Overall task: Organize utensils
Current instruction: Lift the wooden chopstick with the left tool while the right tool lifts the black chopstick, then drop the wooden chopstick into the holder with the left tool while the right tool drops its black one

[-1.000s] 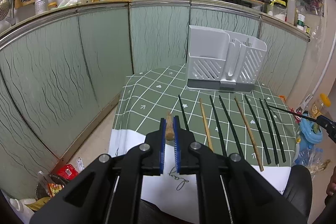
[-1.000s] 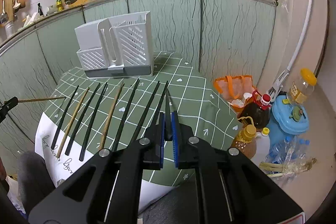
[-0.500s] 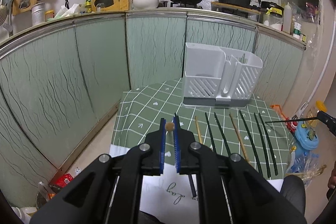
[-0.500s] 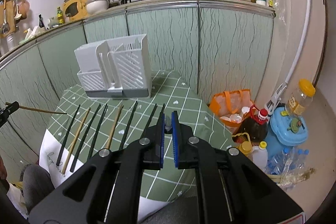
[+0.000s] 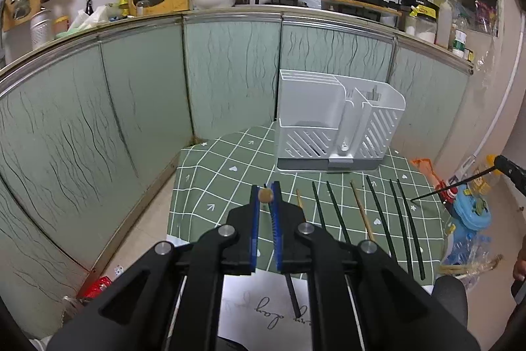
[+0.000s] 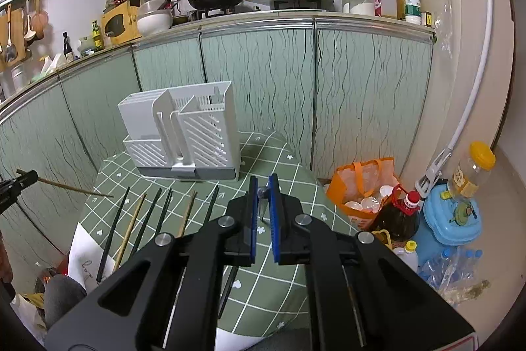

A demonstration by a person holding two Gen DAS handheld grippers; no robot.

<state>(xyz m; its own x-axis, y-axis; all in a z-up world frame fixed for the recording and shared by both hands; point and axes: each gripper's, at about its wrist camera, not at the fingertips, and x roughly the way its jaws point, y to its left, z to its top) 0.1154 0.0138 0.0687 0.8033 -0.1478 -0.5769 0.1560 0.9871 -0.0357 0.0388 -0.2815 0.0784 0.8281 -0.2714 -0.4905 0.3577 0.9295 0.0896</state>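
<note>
Both tools (image 5: 265,196) (image 6: 263,191) clamp chopsticks (image 5: 265,195) (image 6: 263,203) seen end-on.

You see a smooth white plastic rack (image 5: 332,127) on the bench's matt green cloth (image 5: 230,160). One wooden chopstick (image 5: 265,195) sits between matt black hand-held gripper (image 5: 265,203) blue pads; dark glossy chopsticks (image 5: 381,213) lie beside it.

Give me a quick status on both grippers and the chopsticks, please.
Left gripper shut on wooden chopstick. Right gripper shut on dark chopstick. Others lie on the table. White holder unobstructed.
</note>
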